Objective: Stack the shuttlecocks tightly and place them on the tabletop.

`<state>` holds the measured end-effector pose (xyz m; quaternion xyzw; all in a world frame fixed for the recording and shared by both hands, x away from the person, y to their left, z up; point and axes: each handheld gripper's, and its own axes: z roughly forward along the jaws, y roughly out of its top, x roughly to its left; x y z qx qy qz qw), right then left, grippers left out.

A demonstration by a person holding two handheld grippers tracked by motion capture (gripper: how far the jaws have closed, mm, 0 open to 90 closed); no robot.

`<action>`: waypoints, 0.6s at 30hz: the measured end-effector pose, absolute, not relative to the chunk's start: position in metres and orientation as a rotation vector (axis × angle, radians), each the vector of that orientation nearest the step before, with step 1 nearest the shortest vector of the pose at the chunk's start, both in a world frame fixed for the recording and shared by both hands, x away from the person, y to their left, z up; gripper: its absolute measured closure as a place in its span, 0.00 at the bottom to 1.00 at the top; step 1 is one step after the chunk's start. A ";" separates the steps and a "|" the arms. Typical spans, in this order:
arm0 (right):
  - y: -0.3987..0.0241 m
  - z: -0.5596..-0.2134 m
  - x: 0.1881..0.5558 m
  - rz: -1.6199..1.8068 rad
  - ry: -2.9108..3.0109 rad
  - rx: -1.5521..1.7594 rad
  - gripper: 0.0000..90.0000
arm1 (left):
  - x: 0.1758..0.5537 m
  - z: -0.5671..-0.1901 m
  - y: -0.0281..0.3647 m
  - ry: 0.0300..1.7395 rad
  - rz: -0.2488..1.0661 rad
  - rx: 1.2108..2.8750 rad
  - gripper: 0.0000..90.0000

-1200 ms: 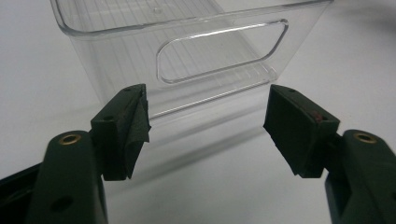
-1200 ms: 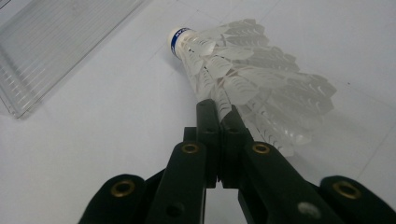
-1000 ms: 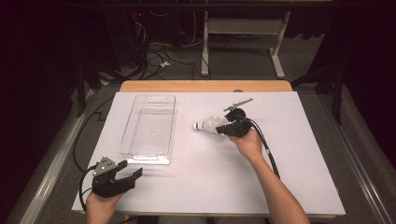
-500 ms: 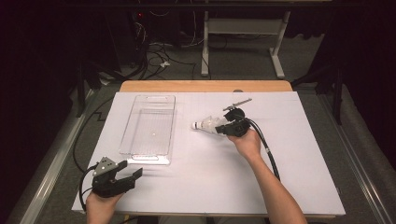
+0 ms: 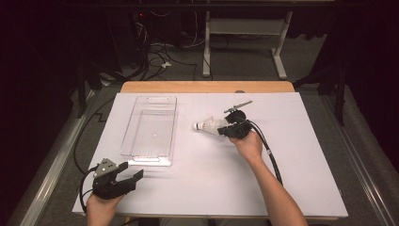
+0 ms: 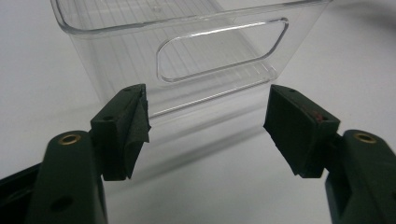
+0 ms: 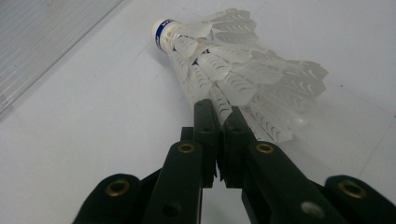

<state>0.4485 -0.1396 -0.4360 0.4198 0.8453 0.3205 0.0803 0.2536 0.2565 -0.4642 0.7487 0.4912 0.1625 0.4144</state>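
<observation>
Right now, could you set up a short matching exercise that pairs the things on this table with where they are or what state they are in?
Column one:
1. shuttlecock
2. clear plastic bin
3. left gripper
4. right gripper

Column two:
A. jaws wide apart, nothing between them
B. empty, standing left of the table's middle
C. pinched by a feather, cork tip pointing toward the bin
D. jaws closed on a feather

Pairs: 1-C, 2-B, 3-A, 4-D
</observation>
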 end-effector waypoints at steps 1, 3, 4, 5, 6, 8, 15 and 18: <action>-0.139 -0.436 0.448 0.956 2.527 1.258 0.96 | 0.254 -0.464 0.257 1.234 0.408 1.881 0.35; -0.139 -0.437 0.448 0.946 2.526 1.256 0.95 | 0.254 -0.464 0.257 1.238 0.410 1.873 0.35; -0.139 -0.437 0.448 0.942 2.525 1.257 0.94 | 0.254 -0.464 0.257 1.239 0.411 1.873 0.35; -0.140 -0.437 0.448 0.936 2.527 1.255 0.92 | 0.254 -0.464 0.257 1.238 0.411 1.872 0.35; -0.140 -0.437 0.448 0.933 2.526 1.257 0.90 | 0.254 -0.464 0.257 1.238 0.411 1.873 0.35; -0.140 -0.437 0.448 0.919 2.523 1.259 0.85 | 0.254 -0.464 0.257 1.239 0.407 1.871 0.35; -0.142 -0.432 0.445 0.908 2.501 1.272 0.72 | 0.254 -0.465 0.257 1.235 0.395 1.860 0.35; -0.144 -0.430 0.443 0.924 2.495 1.283 0.68 | 0.254 -0.465 0.257 1.234 0.393 1.861 0.35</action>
